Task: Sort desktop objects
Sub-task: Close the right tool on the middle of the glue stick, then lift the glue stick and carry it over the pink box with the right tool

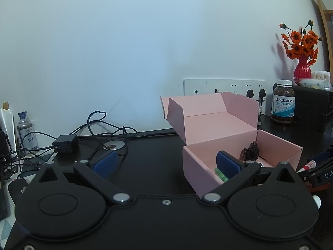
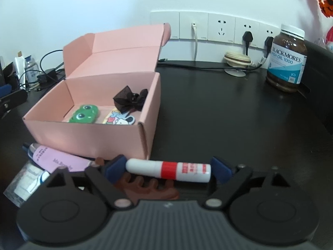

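White-and-red cylindrical glue stick (image 2: pixel 169 170) lies crosswise between the right gripper (image 2: pixel 169 169) pads, long axis left-right, white cap end leftward; both blue pads touch its ends. One brown comb-like clip (image 2: pixel 148 188) lies beneath it, two tubes (image 2: pixel 60 159) to the left. Beyond, one open pink cardboard box (image 2: pixel 93 133) holds three items: green frog case (image 2: pixel 84 113), cartoon card (image 2: pixel 120 119), black bow (image 2: pixel 130 98). The left gripper (image 1: pixel 166 164) is spread wide, empty.

One pink box (image 2: pixel 93 137), one glue stick (image 2: pixel 168 170), one supplement bottle (image 2: pixel 287 60), two tubes (image 2: pixel 60 159).
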Motion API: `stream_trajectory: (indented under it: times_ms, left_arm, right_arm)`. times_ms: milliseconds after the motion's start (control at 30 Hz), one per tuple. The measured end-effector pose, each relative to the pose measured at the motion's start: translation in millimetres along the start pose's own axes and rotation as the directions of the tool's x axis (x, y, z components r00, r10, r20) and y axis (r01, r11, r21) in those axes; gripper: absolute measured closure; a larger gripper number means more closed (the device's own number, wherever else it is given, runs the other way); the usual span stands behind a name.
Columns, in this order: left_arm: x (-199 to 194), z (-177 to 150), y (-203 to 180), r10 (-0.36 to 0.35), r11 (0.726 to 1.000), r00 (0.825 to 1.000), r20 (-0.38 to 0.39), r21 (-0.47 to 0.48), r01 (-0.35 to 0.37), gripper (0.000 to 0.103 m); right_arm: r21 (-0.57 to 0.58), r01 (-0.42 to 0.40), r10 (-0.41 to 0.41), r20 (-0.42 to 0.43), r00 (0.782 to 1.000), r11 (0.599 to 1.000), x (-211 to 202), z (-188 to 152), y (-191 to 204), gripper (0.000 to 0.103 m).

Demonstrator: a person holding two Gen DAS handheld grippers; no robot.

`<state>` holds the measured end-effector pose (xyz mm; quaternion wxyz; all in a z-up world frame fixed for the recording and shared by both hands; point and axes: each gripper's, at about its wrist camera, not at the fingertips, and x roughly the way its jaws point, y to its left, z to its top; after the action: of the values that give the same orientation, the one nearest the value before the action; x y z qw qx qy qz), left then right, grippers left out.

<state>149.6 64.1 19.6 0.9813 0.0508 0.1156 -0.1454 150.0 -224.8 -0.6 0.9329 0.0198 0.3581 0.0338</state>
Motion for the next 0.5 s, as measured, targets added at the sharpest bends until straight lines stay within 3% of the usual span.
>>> stream_trajectory:
  times_ms: [500]
  left_arm:
    - [0, 0, 1, -0.003, 1.000, 1.000, -0.007, -0.010, 0.003, 0.000]
  right_arm:
    - [-0.036, 0.020, -0.017, 0.073, 0.997, 0.999, -15, 1, -1, 0.018]
